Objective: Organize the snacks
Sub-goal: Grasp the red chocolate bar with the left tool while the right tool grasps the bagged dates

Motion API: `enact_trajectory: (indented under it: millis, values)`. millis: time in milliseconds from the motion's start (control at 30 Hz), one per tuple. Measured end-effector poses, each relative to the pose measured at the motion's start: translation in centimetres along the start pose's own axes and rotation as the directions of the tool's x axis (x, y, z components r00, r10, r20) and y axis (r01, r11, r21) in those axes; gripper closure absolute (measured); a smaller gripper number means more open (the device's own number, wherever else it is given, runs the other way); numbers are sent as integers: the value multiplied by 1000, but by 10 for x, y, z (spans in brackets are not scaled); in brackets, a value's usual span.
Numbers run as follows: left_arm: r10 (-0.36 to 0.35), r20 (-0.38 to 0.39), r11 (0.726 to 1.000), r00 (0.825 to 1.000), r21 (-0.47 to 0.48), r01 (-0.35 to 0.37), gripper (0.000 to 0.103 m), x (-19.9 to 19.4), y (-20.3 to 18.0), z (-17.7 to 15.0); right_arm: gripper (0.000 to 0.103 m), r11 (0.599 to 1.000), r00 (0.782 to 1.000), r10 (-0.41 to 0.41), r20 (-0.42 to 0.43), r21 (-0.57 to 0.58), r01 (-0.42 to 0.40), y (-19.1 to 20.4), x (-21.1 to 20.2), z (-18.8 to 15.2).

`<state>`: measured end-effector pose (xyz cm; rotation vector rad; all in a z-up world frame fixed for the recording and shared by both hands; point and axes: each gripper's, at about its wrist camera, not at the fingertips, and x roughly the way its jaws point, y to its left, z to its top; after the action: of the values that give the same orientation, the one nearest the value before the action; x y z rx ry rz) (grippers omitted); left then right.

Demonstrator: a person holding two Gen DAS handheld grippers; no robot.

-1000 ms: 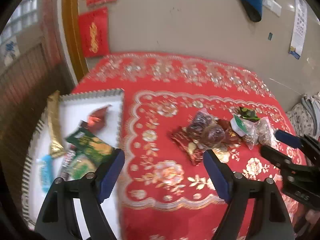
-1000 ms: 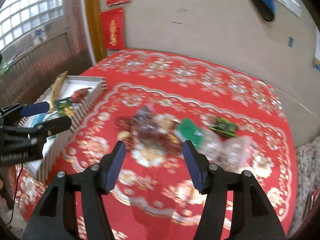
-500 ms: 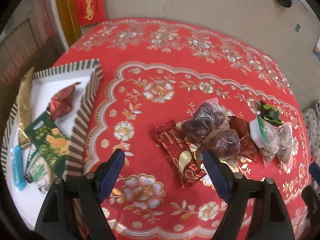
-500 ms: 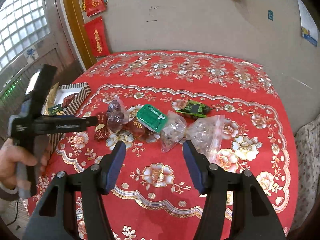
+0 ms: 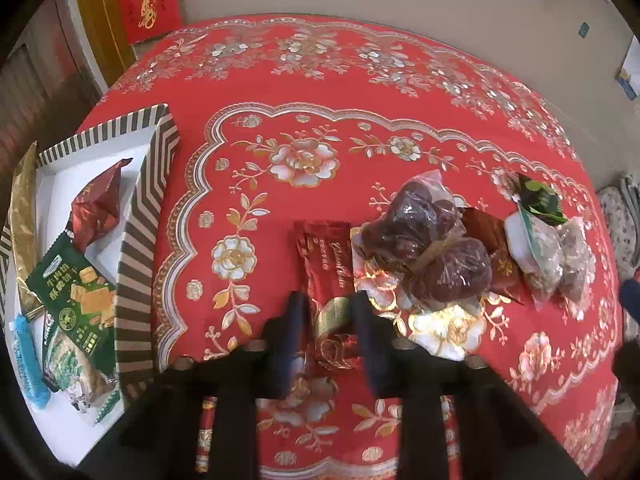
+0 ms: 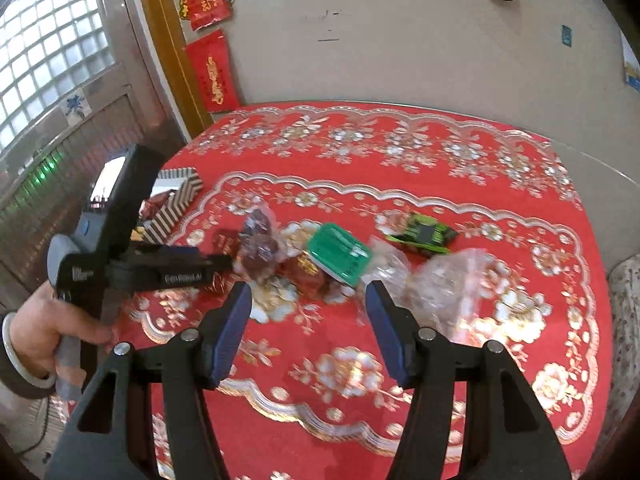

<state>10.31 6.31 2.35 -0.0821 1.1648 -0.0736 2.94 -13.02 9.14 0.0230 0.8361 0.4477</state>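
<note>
A long red snack packet (image 5: 326, 268) lies on the red tablecloth. My left gripper (image 5: 326, 312) has its jaws closed in on the packet's near end, one finger on each side, low over the cloth. It also shows in the right wrist view (image 6: 224, 260). To the right lie a bag of dark dates (image 5: 424, 240), a green-lidded cup (image 6: 339, 254), clear bags (image 6: 448, 280) and a green packet (image 6: 424, 234). My right gripper (image 6: 308, 304) is open and empty above the cloth, near the green-lidded cup.
A striped-rim white tray (image 5: 140, 216) at the left table edge holds several snack packets, among them a green packet (image 5: 76, 292) and a red one (image 5: 98, 204). A wall stands behind the table. The table edge curves off at the right.
My left gripper has dropped down and forward onto the red packet and its jaws have narrowed around it. My right gripper has moved a little closer to the snack pile.
</note>
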Motion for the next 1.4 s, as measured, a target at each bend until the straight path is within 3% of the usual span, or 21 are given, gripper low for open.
enact_trajectory:
  millis: [233, 500, 600, 767, 833, 900, 933, 967, 1000, 1133, 1400]
  values:
    - [-44, 14, 997, 999, 59, 43, 96, -19, 6, -13, 44, 997, 997, 44, -60, -56, -47, 34, 38, 31]
    - [-53, -1, 995, 999, 87, 53, 96, -15, 13, -18, 44, 997, 993, -12, -119, -77, 3, 54, 87, 62]
    - [-65, -12, 993, 998, 98, 66, 89, -15, 11, -17, 44, 999, 993, -4, -116, -49, -2, 52, 89, 62]
    - [-99, -27, 989, 995, 109, 102, 53, -14, 3, -20, 44, 999, 992, -12, -125, -50, 6, 48, 91, 61]
    - [-93, -27, 988, 995, 118, 96, 53, -12, -1, -20, 44, 999, 993, -10, -117, -44, 5, 46, 89, 61]
    - [-65, -31, 988, 997, 138, 69, 54, -9, -6, -21, 44, 999, 993, -7, -116, -34, 3, 44, 89, 62]
    - [-43, -30, 987, 999, 154, 47, 62, -7, -8, -22, 44, 1000, 993, -5, -118, -30, 2, 43, 89, 62]
    - [-19, -22, 986, 1000, 167, 23, 77, -6, -9, -24, 44, 1000, 993, -7, -119, -31, 3, 42, 89, 62]
    - [8, -8, 982, 1000, 188, -7, 79, -6, -10, -25, 44, 999, 993, -12, -118, -35, 7, 42, 89, 63]
    - [-6, -6, 981, 1000, 192, 7, 79, -7, -4, -26, 44, 999, 992, -27, -121, -35, 23, 41, 89, 65]
    - [-25, -9, 982, 1000, 186, 26, 79, -23, 13, -42, 44, 990, 970, -78, -232, -134, 47, 60, 123, 62]
